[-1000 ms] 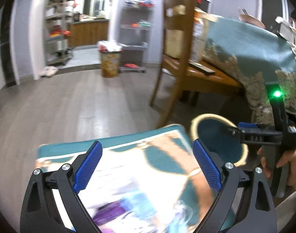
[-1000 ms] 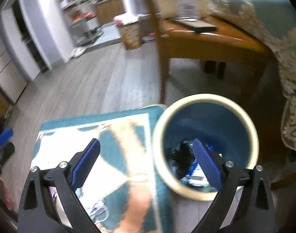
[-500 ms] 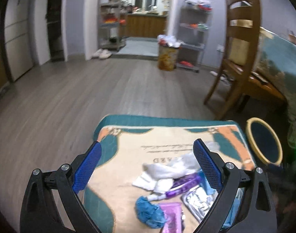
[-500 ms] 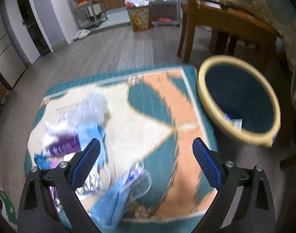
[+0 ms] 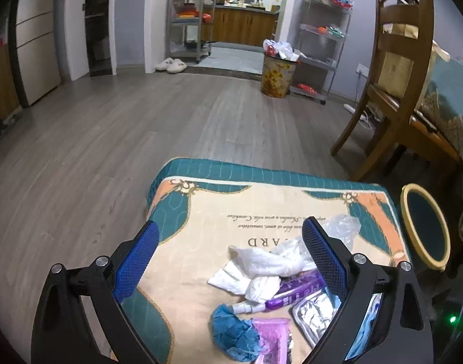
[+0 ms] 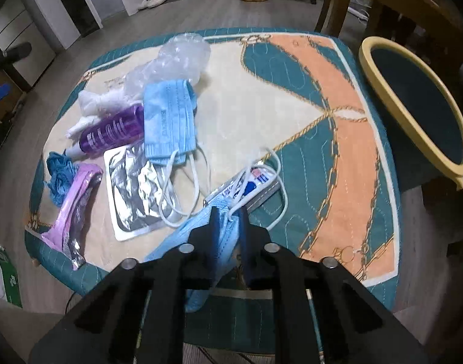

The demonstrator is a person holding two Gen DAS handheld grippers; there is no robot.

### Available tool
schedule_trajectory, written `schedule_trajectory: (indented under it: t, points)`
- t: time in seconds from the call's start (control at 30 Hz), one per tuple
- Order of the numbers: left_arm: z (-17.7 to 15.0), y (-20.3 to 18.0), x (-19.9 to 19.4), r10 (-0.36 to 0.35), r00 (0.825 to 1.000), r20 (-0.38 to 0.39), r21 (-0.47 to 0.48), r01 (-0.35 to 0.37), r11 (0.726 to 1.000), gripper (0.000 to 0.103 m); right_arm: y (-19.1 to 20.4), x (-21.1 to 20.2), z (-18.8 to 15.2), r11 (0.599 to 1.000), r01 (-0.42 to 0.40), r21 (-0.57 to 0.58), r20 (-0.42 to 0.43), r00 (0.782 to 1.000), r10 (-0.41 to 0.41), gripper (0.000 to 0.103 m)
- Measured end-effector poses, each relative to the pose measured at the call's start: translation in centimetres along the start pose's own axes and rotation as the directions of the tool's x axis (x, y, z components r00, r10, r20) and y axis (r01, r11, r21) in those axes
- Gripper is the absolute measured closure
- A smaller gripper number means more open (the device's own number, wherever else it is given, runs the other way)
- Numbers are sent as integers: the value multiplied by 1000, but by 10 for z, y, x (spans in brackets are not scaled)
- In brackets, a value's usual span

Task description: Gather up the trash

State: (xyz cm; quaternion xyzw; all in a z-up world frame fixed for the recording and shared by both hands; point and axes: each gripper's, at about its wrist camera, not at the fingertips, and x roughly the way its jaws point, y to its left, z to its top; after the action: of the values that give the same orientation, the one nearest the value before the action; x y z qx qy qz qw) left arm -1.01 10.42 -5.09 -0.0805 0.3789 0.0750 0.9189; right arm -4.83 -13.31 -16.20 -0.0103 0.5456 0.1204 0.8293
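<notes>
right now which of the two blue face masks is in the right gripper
The near-edge blue mask: the right gripper has just closed on it. The other mask lies loose beside the purple bottle.

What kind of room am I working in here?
Most likely a home dining area opening onto a kitchen: a wooden dining chair at a cloth-covered table, wood-look floor, and kitchen cabinets through the doorway.

My blue pads (image 6: pixel 214 236) pinch a light blue mask (image 6: pixel 201 239). On the rug (image 6: pixel 292 97), teal, cream and orange with gold chain print, lie a purple bottle (image 6: pixel 113 132), silver foil pack (image 6: pixel 134 188) and lilac wrapper (image 6: pixel 75 200). Beside the rug stands a yellow-rimmed, dark blue bin (image 6: pixel 413 100).
</notes>
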Motion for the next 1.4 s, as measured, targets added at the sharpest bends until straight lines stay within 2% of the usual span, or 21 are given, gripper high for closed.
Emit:
schedule_trajectory:
  t: [0.13, 0.23, 0.37, 0.47, 0.57, 0.6, 0.7, 0.73, 0.8, 0.87, 0.93, 1.0, 1.13, 1.33, 1.4]
  points:
    - [-1, 0, 6, 8, 1000, -15, 6, -8, 1000, 9, -6, -29, 24, 999, -48, 22, 68, 997, 47, 96]
    - [-1, 1, 12, 2, 1000, -27, -11, -2, 1000, 9, -12, -62, 54, 997, -78, -24, 110, 991, 80, 96]
    - [-3, -5, 24, -14, 999, -48, 1, 15, 1000, 9, -26, -96, 85, 991, -39, -130, 188, 980, 63, 96]
    - [-9, -17, 42, -25, 994, -104, 35, 29, 999, 13, -43, -102, 89, 991, -23, -129, 227, 973, 52, 96]
    - [-14, -26, 57, -35, 988, -148, 53, 43, 998, 24, -60, -89, 99, 997, -74, -37, 208, 975, 80, 96]
    - [-16, -29, 64, -34, 985, -167, 56, 44, 997, 24, -62, -86, 102, 996, -83, -28, 204, 975, 87, 96]
    - [-22, -35, 82, -20, 976, -218, 52, 32, 998, 28, -57, -77, 105, 996, -43, -76, 200, 978, 57, 96]
    - [-24, -36, 87, -15, 972, -235, 48, 27, 998, 32, -59, -77, 105, 996, -48, -76, 198, 978, 62, 96]
    - [-29, -35, 98, -6, 960, -280, 48, 20, 999, 49, -61, -74, 109, 996, -63, -63, 199, 977, 74, 96]
    - [-32, -33, 104, -7, 953, -302, 49, 23, 999, 83, -62, -72, 112, 996, -55, -73, 203, 977, 68, 96]
    - [-31, -32, 102, 3, 957, -289, 61, 15, 998, 92, -64, -71, 113, 996, -49, -76, 204, 977, 64, 96]
    - [-25, -33, 92, 0, 969, -246, 63, 16, 998, 96, -67, -71, 113, 996, -57, -62, 203, 977, 69, 96]
    - [-7, -33, 69, -24, 989, -147, 40, 30, 999, 98, -71, -73, 115, 997, -66, -42, 210, 975, 73, 96]
    - [6, -33, 52, -47, 995, -88, 18, 49, 999, 100, -73, -79, 114, 997, -66, -35, 223, 972, 72, 96]
    - [17, -38, 40, -62, 997, -37, 27, 63, 998, 100, -75, -83, 114, 997, -66, -32, 236, 969, 71, 96]
